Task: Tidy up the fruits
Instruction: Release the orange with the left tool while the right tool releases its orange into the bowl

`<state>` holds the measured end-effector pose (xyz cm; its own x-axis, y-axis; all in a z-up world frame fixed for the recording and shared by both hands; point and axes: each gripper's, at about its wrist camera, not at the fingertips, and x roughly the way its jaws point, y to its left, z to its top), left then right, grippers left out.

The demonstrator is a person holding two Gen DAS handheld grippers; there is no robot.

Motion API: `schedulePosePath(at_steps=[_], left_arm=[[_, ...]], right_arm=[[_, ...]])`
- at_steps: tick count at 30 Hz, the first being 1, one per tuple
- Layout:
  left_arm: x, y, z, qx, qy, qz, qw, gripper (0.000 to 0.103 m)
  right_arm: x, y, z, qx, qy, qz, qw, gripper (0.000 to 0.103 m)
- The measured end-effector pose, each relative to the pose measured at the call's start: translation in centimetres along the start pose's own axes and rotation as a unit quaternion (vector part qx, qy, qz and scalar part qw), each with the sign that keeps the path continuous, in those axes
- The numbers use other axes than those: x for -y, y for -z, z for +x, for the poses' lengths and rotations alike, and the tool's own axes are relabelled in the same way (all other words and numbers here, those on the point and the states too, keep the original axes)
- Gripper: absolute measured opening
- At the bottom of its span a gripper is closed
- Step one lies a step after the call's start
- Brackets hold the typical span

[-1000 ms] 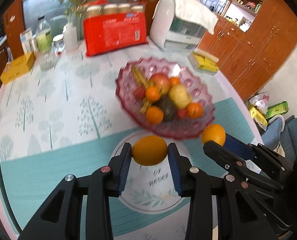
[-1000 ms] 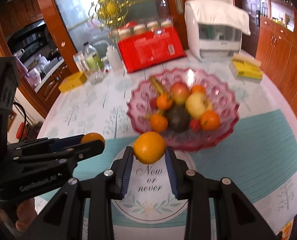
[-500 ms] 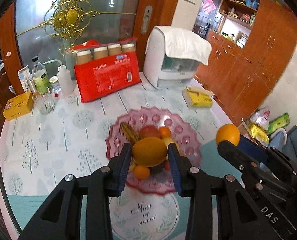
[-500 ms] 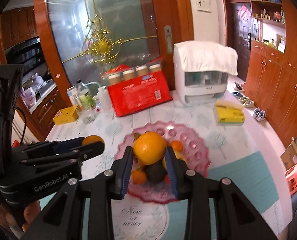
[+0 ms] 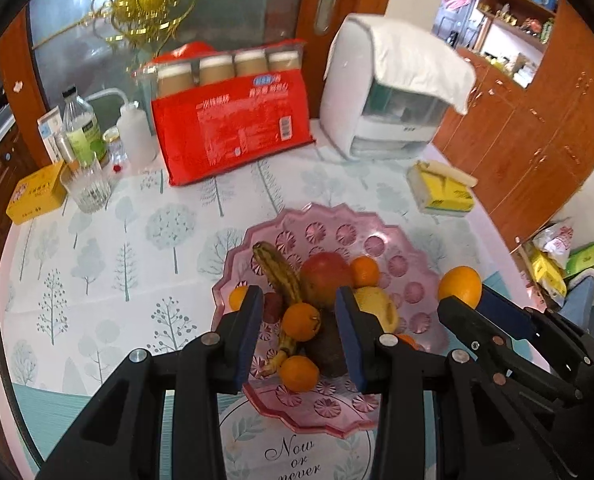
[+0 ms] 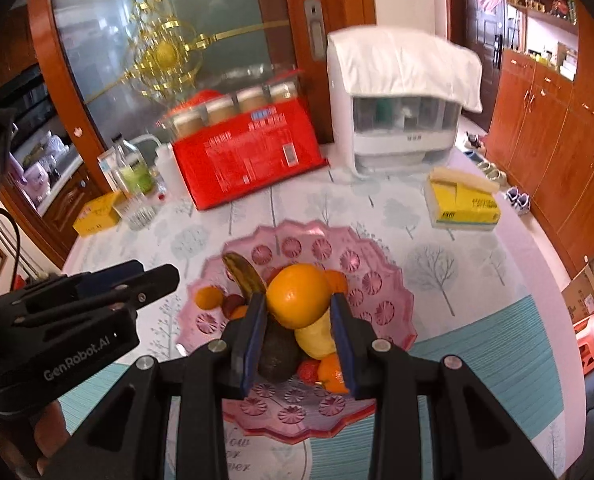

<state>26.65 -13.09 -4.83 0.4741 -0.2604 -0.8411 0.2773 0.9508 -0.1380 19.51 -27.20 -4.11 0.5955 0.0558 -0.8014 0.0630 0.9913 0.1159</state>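
The left gripper (image 5: 299,316), now gaping empty above the pink bowl (image 5: 401,248), is leaving its orange (image 5: 237,297) at nine o'clock while the right gripper (image 6: 297,316) is still clutching another orange (image 6: 297,295) overhead

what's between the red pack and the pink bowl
Bare tree-print cloth only, between the red pack and the pink bowl; the left wrist view shows it best.

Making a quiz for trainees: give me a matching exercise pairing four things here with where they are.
1 large orange
2 banana
3 tissue pack
4 glass

A in the pink bowl
B beside the yellow box
C in the right gripper jaws
D on the table, right of that bowl

Pairs: 1-C, 2-A, 3-D, 4-B
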Motion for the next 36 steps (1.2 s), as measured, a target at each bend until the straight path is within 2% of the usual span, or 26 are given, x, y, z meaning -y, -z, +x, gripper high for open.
schedulePosePath(at_steps=[6, 10, 15, 21, 25, 28, 36], left_arm=[[-0.5, 0.3, 2.9, -0.023, -0.015, -0.019, 0.9995, 0.038], [-1.0, 0.6, 4.0, -0.03, -0.025, -0.033, 0.9987, 0.067], [-1.4, 0.9, 4.4, -0.036, -0.029, -0.05, 0.9977, 0.075], [-2.0, 1.2, 4.1, -0.039, -0.036, -0.065, 0.9964, 0.079], [-2.4, 1.4, 3.4, -0.038, -0.043, -0.072, 0.9958, 0.088], [-2.8, 1.8, 2.5, -0.035, -0.05, -0.075, 0.9953, 0.09], [-3.7, 3.1, -0.8, -0.019, -0.074, -0.07, 0.9946, 0.093]], right_arm=[[0.6, 0.3, 3.3, -0.037, -0.012, -0.006, 0.999, 0.034], [0.8, 0.4, 4.7, -0.056, -0.024, -0.011, 0.998, 0.034], [0.7, 0.3, 5.4, -0.06, -0.03, -0.018, 0.998, 0.041], [0.6, 0.3, 5.4, -0.062, -0.038, -0.02, 0.997, 0.041], [0.2, 0.4, 4.9, -0.06, -0.042, -0.023, 0.997, 0.041], [-0.1, 0.5, 4.4, -0.057, -0.044, -0.025, 0.997, 0.041], [-1.8, 1.4, 2.4, -0.051, -0.052, -0.034, 0.997, 0.041]])
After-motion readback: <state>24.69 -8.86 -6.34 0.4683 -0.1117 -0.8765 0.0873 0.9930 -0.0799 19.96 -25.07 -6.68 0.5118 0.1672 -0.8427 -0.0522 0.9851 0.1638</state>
